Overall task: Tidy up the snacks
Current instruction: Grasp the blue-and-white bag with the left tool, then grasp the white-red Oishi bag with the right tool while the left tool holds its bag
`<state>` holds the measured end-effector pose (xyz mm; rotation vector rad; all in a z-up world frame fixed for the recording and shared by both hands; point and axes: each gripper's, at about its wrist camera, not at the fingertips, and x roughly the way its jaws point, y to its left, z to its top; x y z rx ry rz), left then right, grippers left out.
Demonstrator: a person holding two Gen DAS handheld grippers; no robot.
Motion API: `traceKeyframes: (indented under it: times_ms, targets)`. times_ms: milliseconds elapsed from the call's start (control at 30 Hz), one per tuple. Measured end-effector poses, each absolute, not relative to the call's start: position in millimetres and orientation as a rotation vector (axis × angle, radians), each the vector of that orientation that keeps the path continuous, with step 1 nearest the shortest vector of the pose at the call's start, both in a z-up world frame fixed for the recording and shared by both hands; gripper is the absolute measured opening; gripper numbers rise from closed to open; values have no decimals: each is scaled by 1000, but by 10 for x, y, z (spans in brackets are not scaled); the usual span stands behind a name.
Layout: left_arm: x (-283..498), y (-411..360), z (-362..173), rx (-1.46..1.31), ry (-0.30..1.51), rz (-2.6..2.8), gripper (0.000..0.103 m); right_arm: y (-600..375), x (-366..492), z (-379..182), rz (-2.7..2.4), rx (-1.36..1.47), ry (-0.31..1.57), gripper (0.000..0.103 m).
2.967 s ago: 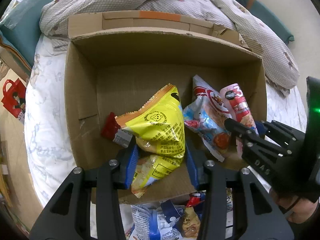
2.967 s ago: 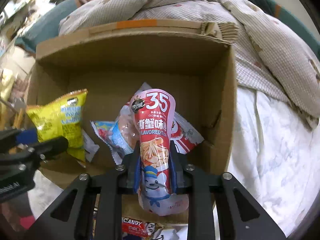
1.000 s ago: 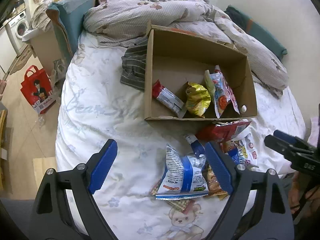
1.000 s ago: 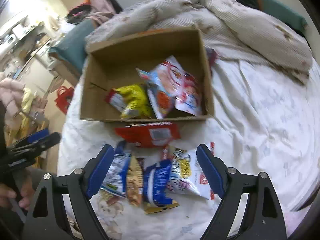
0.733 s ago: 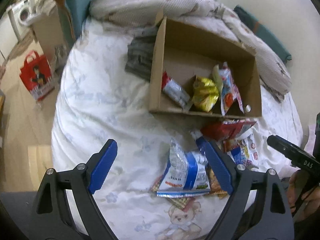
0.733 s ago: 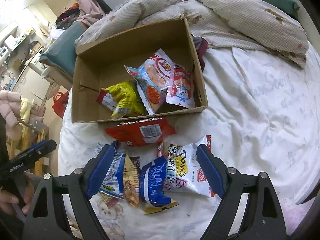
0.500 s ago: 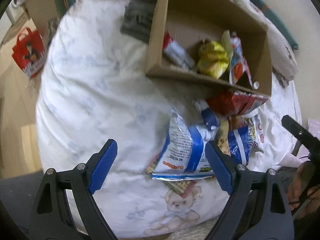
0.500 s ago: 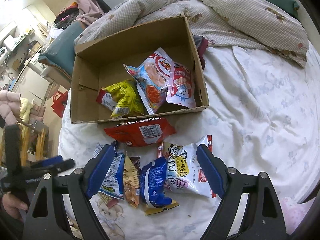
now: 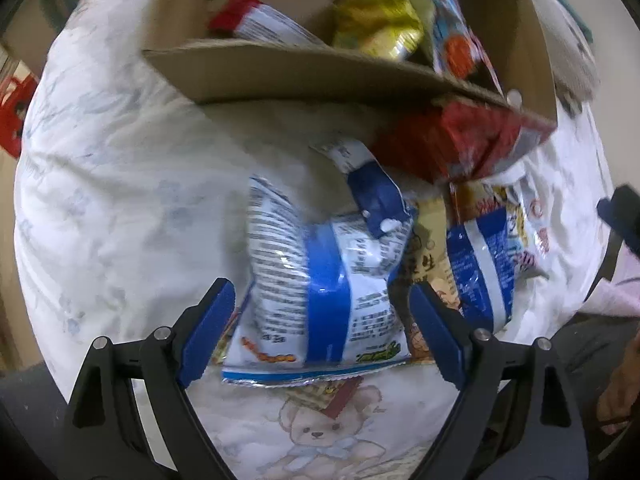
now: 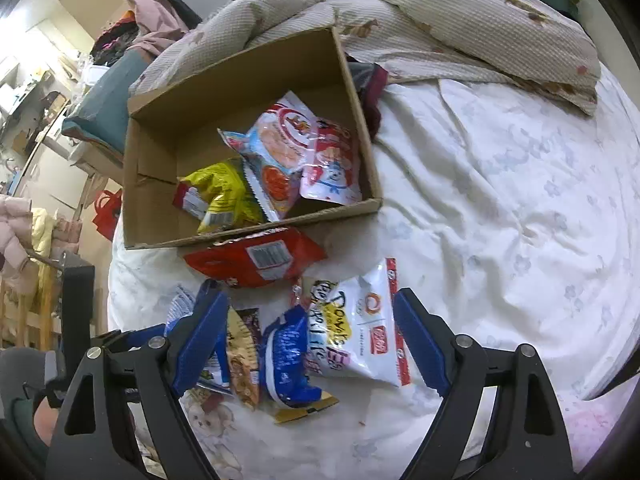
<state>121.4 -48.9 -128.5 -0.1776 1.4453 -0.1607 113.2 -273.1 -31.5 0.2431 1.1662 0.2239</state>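
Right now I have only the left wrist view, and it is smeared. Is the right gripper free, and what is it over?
Observer: The right gripper is open and empty, above a white bag and a dark blue bag on the sheet.
Operator: Is there room in the box?
Observer: Yes. The cardboard box has bare floor along its back and left side, and the snacks sit towards the front right.
Operator: And the red bag?
Observer: The red bag lies on the sheet just outside the front wall, barcode up.
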Motion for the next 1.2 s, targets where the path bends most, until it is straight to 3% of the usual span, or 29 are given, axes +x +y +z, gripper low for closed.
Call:
traceKeyframes:
  times_ms: [67, 233, 533, 767, 933, 1033, 1100, 1200]
  targets:
    - [1223, -510, -1334, -187, 1447, -163, 81, -2759, 1139, -329, 216, 251, 1173, 87]
    - [1171, -439, -1290, -202, 1445, -164, 50, -2844, 1175, -370, 186, 271, 1188, 87]
    - [861, 34, -749, -298, 1386, -154, 47, -3000, 1271, -686, 121, 370, 1331, 87]
    - [830, 129, -739, -323, 1371, -122, 47, -2914, 1368, -1166, 112, 369, 1522, 87]
    - [856, 77, -726, -294, 1350, -126, 47, -2899, 1390, -1328, 109, 390, 1555, 85]
    - [866, 52, -750, -294, 1355, -132, 47, -2889, 1401, -1361, 134, 419, 1564, 72]
    - [869, 50, -758, -306, 1355, -132, 47, -2878, 1381, -1340, 150, 418, 1561, 52]
    - [862, 92, -742, -324, 1346, -125, 47, -2823, 1332, -1228, 185, 373, 1530, 41]
